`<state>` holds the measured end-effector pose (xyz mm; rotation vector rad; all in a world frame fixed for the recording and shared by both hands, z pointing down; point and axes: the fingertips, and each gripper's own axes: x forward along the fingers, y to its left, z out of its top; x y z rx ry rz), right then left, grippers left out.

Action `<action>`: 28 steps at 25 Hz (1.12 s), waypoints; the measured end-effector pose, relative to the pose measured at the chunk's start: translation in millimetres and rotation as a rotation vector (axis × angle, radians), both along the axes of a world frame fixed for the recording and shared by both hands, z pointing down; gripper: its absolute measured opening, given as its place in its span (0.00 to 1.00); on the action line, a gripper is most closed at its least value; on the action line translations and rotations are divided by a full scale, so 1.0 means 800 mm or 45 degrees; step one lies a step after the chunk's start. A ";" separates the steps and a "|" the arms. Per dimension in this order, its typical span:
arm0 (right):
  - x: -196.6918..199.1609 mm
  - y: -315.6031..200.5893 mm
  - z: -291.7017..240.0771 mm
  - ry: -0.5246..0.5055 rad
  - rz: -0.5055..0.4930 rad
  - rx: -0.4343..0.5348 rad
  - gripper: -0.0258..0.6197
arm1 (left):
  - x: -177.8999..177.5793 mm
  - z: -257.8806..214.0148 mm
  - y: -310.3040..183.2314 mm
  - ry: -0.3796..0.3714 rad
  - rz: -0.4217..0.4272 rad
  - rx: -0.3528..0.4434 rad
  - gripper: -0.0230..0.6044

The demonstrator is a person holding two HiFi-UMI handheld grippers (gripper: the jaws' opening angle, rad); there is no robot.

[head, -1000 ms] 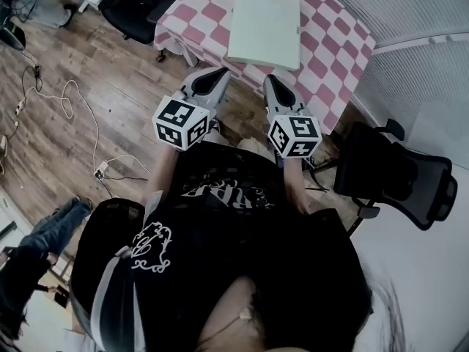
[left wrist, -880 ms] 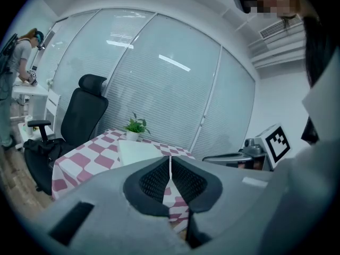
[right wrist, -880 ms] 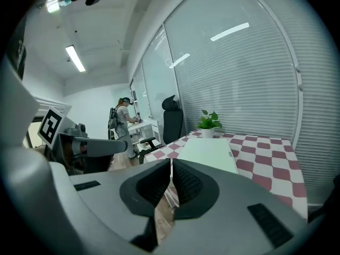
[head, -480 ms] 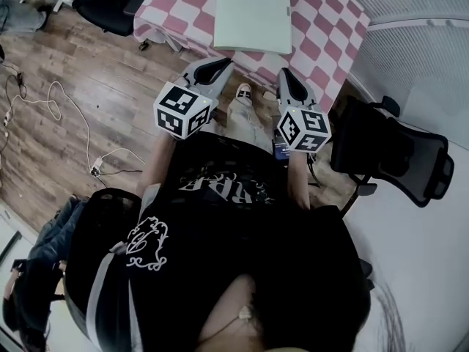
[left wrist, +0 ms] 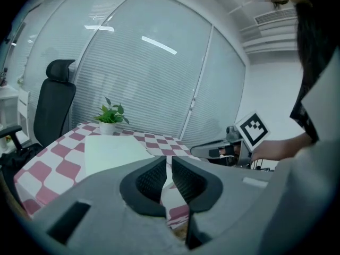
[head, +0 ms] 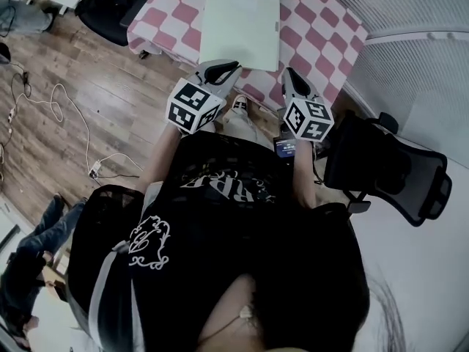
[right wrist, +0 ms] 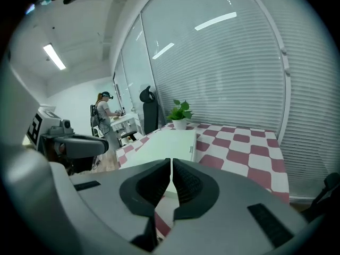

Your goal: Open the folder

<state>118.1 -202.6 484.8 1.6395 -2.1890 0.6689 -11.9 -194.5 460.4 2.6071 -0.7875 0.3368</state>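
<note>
A pale green folder [head: 240, 24] lies flat and closed on the red-and-white checkered table [head: 322, 28]. My left gripper [head: 229, 67] hovers at the table's near edge, just short of the folder's near left corner, jaws shut and empty. My right gripper [head: 291, 74] hangs by the near right corner, also shut with nothing in it. In the left gripper view the folder [left wrist: 111, 150] lies ahead and left of the closed jaws [left wrist: 169, 162]. The right gripper view shows the folder [right wrist: 164, 142] straight ahead beyond its closed jaws [right wrist: 171, 164].
A black office chair [head: 396, 171] stands close on the right. A small potted plant [left wrist: 110, 118] sits at the table's far end. Cables [head: 66, 101] trail over the wooden floor at left. A person [right wrist: 103, 116] stands at a desk in the background.
Both grippers have moved forward and down toward the table's near edge, closing on the folder. Their jaws have stayed shut.
</note>
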 end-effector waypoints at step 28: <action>0.034 -0.046 0.132 -0.411 -0.142 -0.369 0.11 | 0.133 0.173 -0.040 -1.135 0.570 0.379 0.47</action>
